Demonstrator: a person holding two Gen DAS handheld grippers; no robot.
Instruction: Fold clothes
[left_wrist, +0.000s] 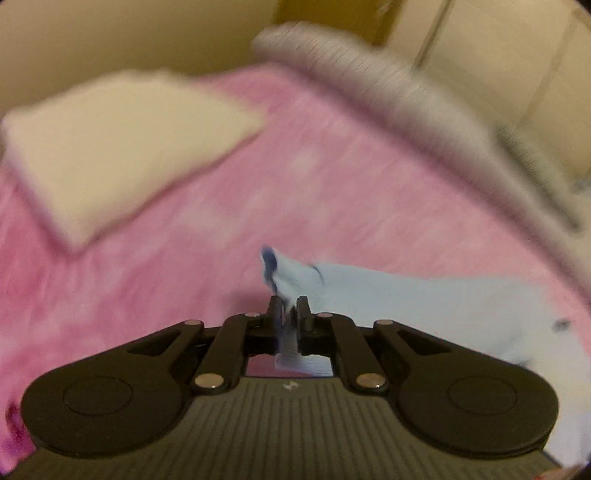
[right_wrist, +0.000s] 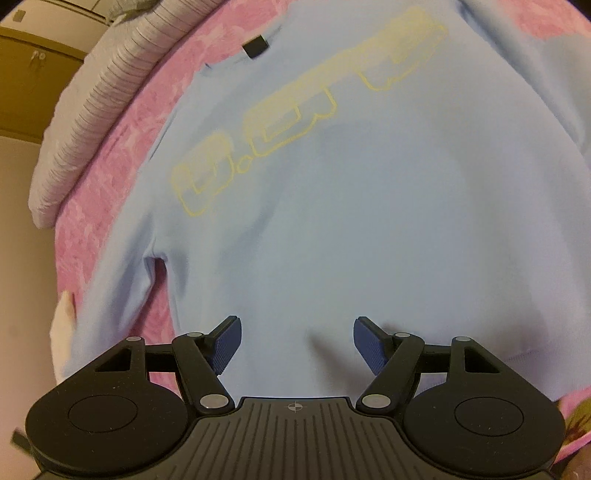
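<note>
The light blue shirt lies spread flat on the pink bedcover of a bed, front side up, with a pale yellow outlined print running across the chest. In the right wrist view a small black tag sits at the neckline, and 1 sleeve extends along the near left edge of the bedcover. The left claw is clenched on a bunched piece of the shirt fabric: its 2 black fingers stand almost together with a strip of blue cloth pinched between them, and a fold with a dark blue trim rises just beyond the tips. From that grip the fabric trails to the right across the bedcover. The left wrist view is blurred. The right claw is released, its 2 blue pads standing wide apart directly over the lower body of the shirt, with nothing gripped between them. A cream pillow lies on the bedcover well apart from the shirt, and a grey ribbed blanket runs along the far edge of the bed
</note>
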